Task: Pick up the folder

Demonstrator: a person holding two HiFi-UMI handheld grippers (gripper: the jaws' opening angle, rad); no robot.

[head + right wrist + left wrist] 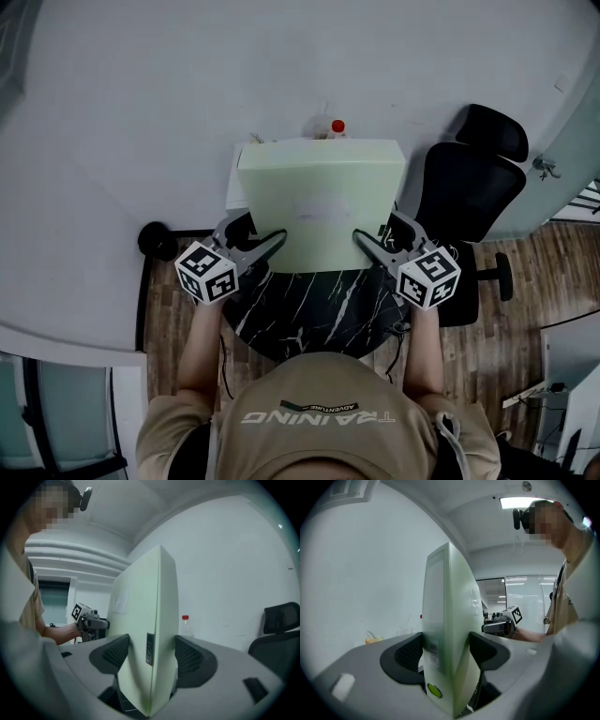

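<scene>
A thick pale green folder [322, 202] hangs in the air in front of the person, held flat between both grippers. My left gripper [274, 243] is shut on its left near corner. In the left gripper view the folder [447, 625] fills the gap between the two dark pads [408, 654], spine toward the camera. My right gripper [365, 240] is shut on the right near corner. The right gripper view shows the folder's edge [150, 639] clamped between the pads [190, 658]. Each gripper view shows the other gripper at the folder's far side.
Under the folder lies a black marble-patterned table [314, 309]. A clear bottle with a red cap [335, 127] stands by the white wall [187, 84]. A black office chair [469, 183] is at the right, on wooden flooring.
</scene>
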